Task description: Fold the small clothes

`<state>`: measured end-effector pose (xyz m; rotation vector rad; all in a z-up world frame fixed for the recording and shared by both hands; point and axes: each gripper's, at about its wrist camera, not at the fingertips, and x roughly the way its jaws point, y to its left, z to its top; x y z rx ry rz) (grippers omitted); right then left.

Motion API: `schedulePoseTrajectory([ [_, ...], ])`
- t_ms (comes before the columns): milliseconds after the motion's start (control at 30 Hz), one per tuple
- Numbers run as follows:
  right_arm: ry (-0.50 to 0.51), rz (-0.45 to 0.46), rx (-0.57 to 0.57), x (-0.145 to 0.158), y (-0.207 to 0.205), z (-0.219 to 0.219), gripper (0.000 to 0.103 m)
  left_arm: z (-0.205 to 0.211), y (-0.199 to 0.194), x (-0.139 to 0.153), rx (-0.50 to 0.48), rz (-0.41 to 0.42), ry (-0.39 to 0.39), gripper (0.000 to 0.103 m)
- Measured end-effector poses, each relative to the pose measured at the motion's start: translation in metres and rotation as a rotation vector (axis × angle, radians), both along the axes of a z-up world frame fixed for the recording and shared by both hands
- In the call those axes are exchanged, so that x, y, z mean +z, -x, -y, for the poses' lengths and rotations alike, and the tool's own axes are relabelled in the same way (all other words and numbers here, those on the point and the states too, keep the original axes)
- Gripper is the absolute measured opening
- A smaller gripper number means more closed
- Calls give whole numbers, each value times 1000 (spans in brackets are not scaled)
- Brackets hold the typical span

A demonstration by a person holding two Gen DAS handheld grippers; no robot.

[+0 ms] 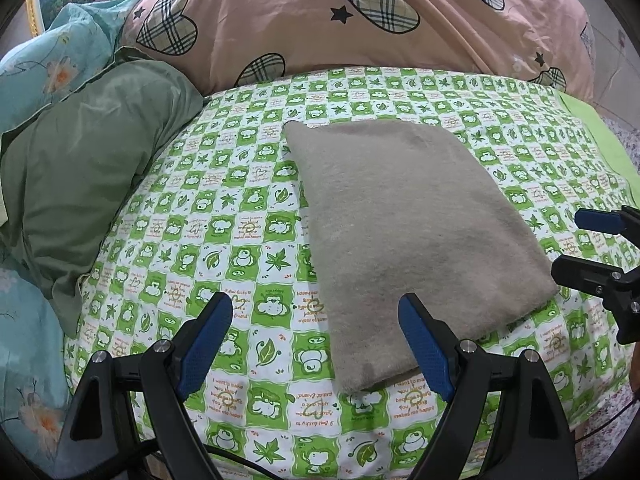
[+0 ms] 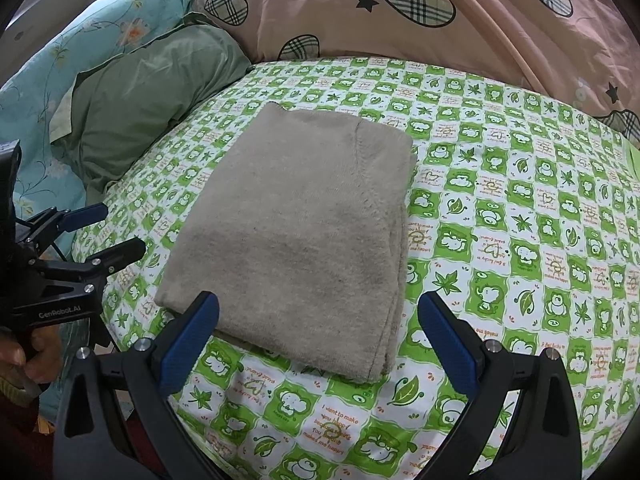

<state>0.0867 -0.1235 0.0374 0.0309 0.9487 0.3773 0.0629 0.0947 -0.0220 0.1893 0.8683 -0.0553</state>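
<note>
One folded garment between two grippers
The beige garment point(image 1: 412, 236) lies flat on the green sheet point(image 1: 224, 216); left gripper point(image 1: 316, 320) and right gripper point(image 2: 318, 320) both gape wide, empty, at its near edge.

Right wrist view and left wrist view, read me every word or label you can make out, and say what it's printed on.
"GenRobot.AI": on the black body of the left tongs.
"I want to make you happy ... makes me happy!": orange print on white squares of the green checked sheet.
Other orange verses on the sheet: upside down, too small to read.
Grey folded garment: no text.
</note>
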Motion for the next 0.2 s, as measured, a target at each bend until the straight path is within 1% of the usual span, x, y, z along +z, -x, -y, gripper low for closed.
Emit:
schedulePoseTrajectory([
  [200, -8, -5, -6, -1, -3, 1, 100, -2, -5, -2, 17, -8, 8, 85],
])
